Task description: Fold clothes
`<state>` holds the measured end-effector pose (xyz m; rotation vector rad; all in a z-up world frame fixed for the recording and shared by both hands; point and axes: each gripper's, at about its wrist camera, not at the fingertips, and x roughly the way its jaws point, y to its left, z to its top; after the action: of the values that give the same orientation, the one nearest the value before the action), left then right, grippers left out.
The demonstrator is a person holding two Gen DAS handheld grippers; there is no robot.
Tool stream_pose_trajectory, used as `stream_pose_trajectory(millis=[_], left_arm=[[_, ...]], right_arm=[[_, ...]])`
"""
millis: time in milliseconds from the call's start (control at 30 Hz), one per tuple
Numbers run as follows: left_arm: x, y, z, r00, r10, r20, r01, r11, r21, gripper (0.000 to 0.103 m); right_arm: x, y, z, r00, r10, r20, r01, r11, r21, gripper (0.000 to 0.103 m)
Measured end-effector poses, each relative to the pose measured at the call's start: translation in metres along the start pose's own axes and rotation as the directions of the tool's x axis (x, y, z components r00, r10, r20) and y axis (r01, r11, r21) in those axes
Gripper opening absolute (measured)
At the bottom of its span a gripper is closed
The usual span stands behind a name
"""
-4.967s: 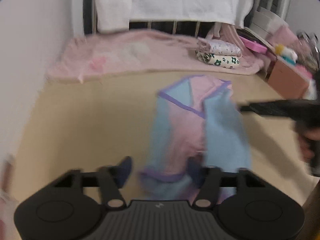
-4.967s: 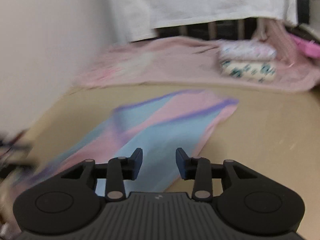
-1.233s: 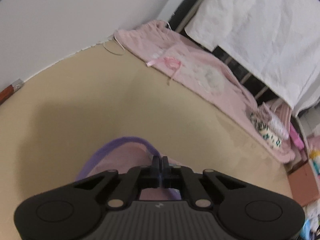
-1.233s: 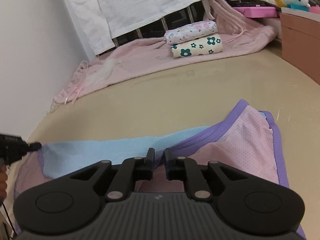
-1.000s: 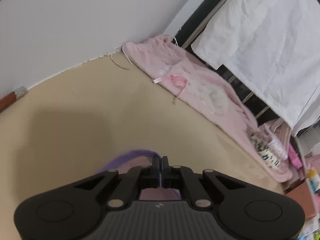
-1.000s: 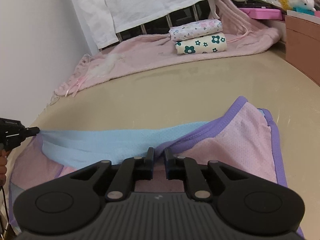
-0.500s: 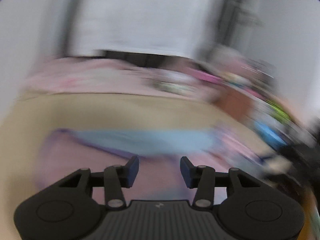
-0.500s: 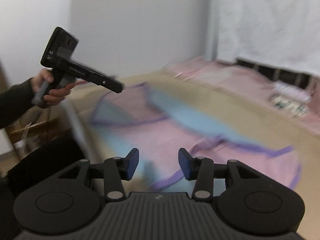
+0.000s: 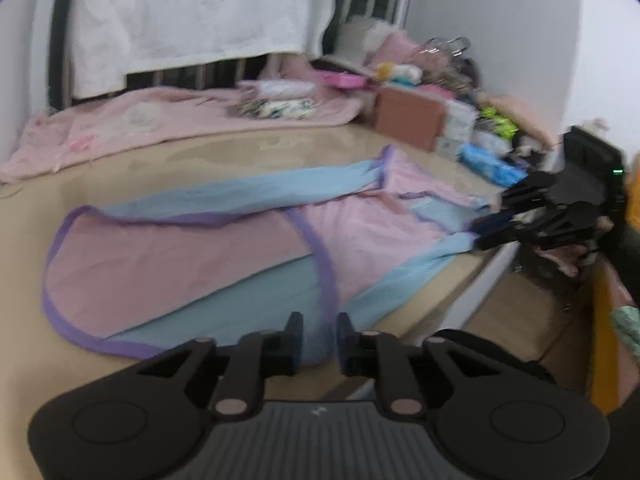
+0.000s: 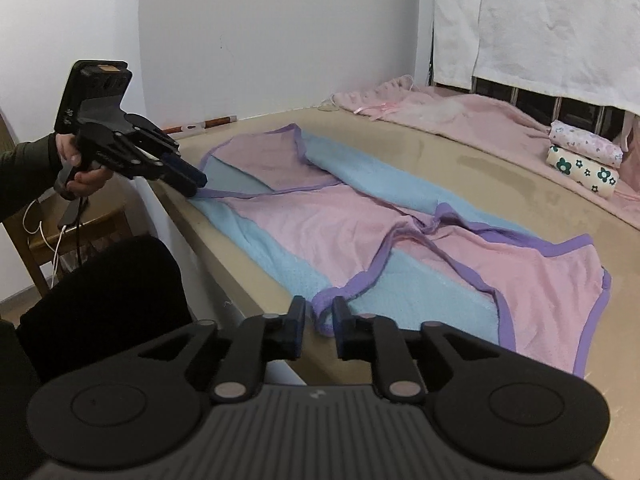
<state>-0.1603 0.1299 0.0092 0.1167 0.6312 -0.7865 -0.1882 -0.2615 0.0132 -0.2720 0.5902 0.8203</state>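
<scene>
Fleecy pink-and-blue garment (image 10: 360, 224), purple-bound edges, rumpled on glossy beige table (image 10: 500, 168)

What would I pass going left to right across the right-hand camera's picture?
Left tongs in a hand → pink, blue and purple garment on the table → two folded floral cloths at the far right.
</scene>
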Motion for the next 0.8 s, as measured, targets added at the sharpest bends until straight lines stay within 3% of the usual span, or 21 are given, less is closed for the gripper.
stream_pose_trajectory(millis=[67,100,133,167,233,367,467,533,600,633,700,733,800], left_arm=[[0.002,-0.003,-0.002,1.0,0.003,-0.006,-0.003,1.0,0.031,0.037],[0.003,-0.005,-0.002,1.0,0.005,-0.009,-0.004,0.999,0.047,0.033],[0.005,-0.007,-0.003,1.0,0.006,-0.012,-0.006,0.998,0.062,0.011],[0.006,-0.009,-0.004,1.0,0.008,-0.015,-0.007,0.997,0.078,0.003],[0.008,-0.001,0.002,0.999,-0.024,-0.034,0.025,0.999,0.042,0.001],[0.01,0.016,0.027,0.999,-0.03,-0.016,0.031,0.996,0.089,0.0],[0.021,0.041,0.068,1.0,-0.008,0.003,0.008,0.994,0.112,0.0],[0.04,0.056,0.08,0.998,0.04,-0.045,-0.035,0.994,0.104,0.001],[0.06,0.071,0.09,0.991,0.089,-0.096,-0.08,0.992,0.095,0.005],[0.069,0.079,0.096,0.986,0.113,-0.122,-0.102,0.991,0.091,0.014],[0.064,0.086,0.087,0.983,0.149,-0.108,-0.143,0.988,0.057,0.022],[0.06,0.088,0.082,0.981,0.166,-0.099,-0.163,0.986,0.038,0.03],[0.05,0.09,0.072,0.98,0.183,-0.074,-0.184,0.983,0.002,0.035]], right_arm=[[0.004,0.001,0.0,1.0,0.001,-0.013,-0.001,1.0,-0.015,0.015],[0.006,0.001,0.0,1.0,0.001,-0.02,-0.002,1.0,-0.022,0.015],[0.007,0.0,0.001,1.0,0.001,-0.017,-0.001,1.0,-0.022,0.008],[0.008,0.0,0.002,1.0,0.0,-0.015,0.0,1.0,-0.022,0.003],[0.006,-0.001,0.006,1.0,-0.003,0.0,0.003,0.999,-0.041,0.003],[0.001,-0.022,0.026,0.998,0.001,0.07,0.002,0.999,-0.046,0.002],[0.017,-0.048,0.052,0.996,-0.047,0.08,0.053,0.995,-0.08,0.002],[0.038,-0.068,0.072,0.994,-0.075,0.076,0.08,0.994,-0.068,0.003],[0.061,-0.08,0.086,0.989,-0.145,0.033,0.146,0.988,-0.054,0.01],[0.07,-0.084,0.089,0.978,-0.206,0.026,0.207,0.976,-0.067,0.016],[0.064,-0.091,0.091,0.957,-0.285,0.058,0.289,0.955,-0.063,0.035],[0.05,-0.098,0.087,0.955,-0.287,0.08,0.29,0.956,-0.037,0.045],[0.018,-0.11,0.074,0.956,-0.272,0.113,0.273,0.962,0.011,0.046]])
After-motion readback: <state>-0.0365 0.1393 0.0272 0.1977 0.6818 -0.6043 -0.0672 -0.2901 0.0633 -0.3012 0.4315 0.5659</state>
